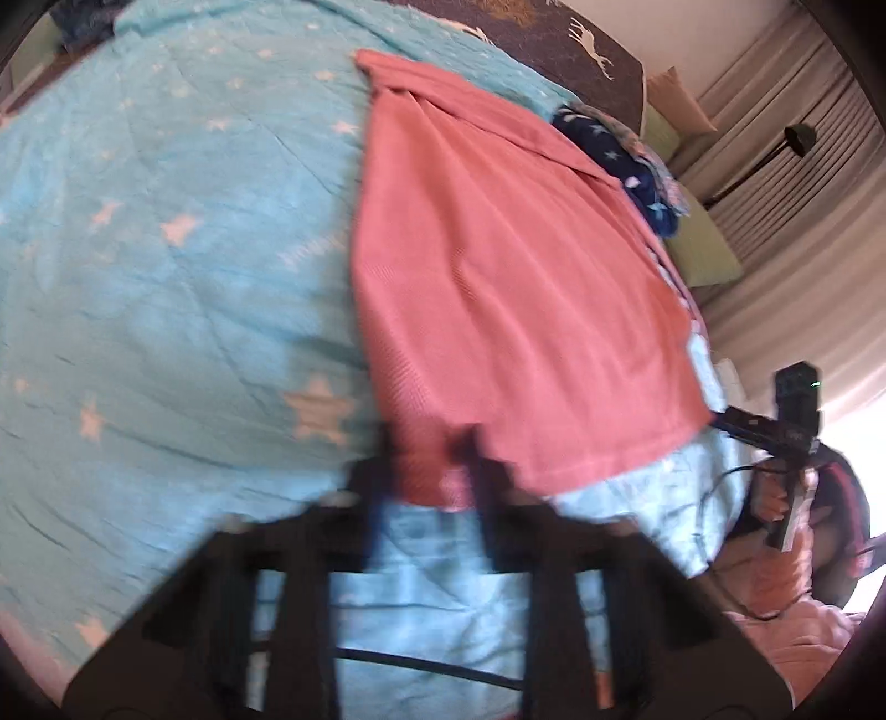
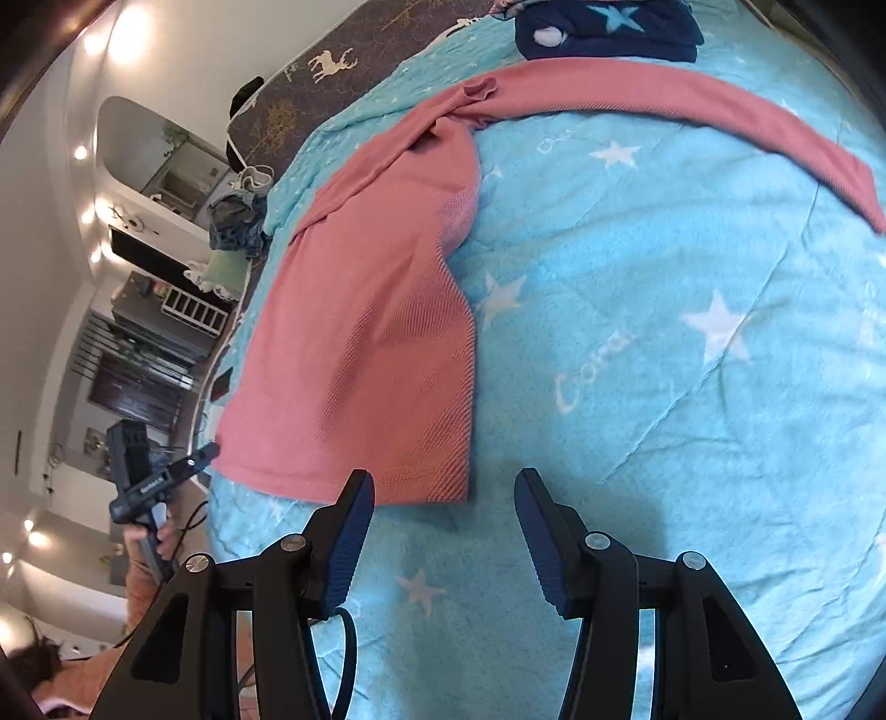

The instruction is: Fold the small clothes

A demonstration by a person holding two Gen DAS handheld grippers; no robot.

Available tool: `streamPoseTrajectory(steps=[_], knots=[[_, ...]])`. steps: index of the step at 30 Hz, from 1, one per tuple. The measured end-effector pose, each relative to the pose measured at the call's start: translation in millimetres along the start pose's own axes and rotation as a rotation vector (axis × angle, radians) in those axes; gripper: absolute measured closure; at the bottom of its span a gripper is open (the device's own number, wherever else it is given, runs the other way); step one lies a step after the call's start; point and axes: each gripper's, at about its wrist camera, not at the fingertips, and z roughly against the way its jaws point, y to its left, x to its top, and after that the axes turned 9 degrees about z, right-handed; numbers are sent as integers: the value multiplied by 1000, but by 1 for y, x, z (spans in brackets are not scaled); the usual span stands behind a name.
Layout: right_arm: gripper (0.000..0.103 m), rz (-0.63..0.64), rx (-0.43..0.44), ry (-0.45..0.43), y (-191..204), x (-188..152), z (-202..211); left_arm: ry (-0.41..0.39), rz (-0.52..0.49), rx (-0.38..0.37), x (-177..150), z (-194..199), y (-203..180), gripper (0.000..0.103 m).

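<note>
A pink knit garment (image 1: pixel 515 288) lies on a light blue star-print quilt (image 1: pixel 166 288). In the left wrist view my left gripper (image 1: pixel 429 443) is blurred, its two fingers a little apart around the garment's near hem corner; I cannot tell whether it grips. In the right wrist view the garment (image 2: pixel 365 332) lies partly folded with one long sleeve (image 2: pixel 692 105) stretched out to the right. My right gripper (image 2: pixel 443 487) is open and empty, just in front of the hem. Each gripper shows in the other's view: the right one (image 1: pixel 775 429), the left one (image 2: pixel 160 476).
A dark blue star-print cloth (image 2: pixel 603 27) lies bunched at the far end of the quilt, also showing in the left wrist view (image 1: pixel 626 160). A green pillow (image 1: pixel 703 243) and curtains lie beyond the bed's edge. Shelves and furniture (image 2: pixel 155 310) stand to the left.
</note>
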Motion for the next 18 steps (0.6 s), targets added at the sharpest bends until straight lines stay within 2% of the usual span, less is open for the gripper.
streamPoseTrajectory(steps=[2, 3, 4, 5, 7, 8, 10, 13, 15, 18], knots=[[50, -30, 66, -16, 2, 5, -9, -4, 48, -30, 3, -1, 0, 95], [57, -51, 90, -14, 2, 7, -13, -27, 50, -5, 5, 1, -3, 95], [86, -91, 106, -9, 0, 11, -22, -50, 48, 17, 5, 5, -5, 95], [97, -132, 99, -1, -4, 14, -28, -91, 48, 39, 6, 14, -8, 95], [97, -243, 105, -23, -9, 12, -28, -131, 61, 31, 4, 32, -9, 95], [97, -250, 106, -32, -5, 10, -23, -150, 57, 32, -1, 44, -10, 95], [97, -241, 104, -30, 6, 2, -10, -163, 50, 35, -14, 56, -13, 95], [97, -186, 78, -19, 31, -12, 9, -154, 32, 66, -28, 53, -18, 96], [97, -159, 64, 10, 38, -18, 5, -146, 28, 99, -31, 46, -15, 95], [95, -128, -28, 97, 36, -25, -13, -111, 94, 121, -27, 30, 4, 94]])
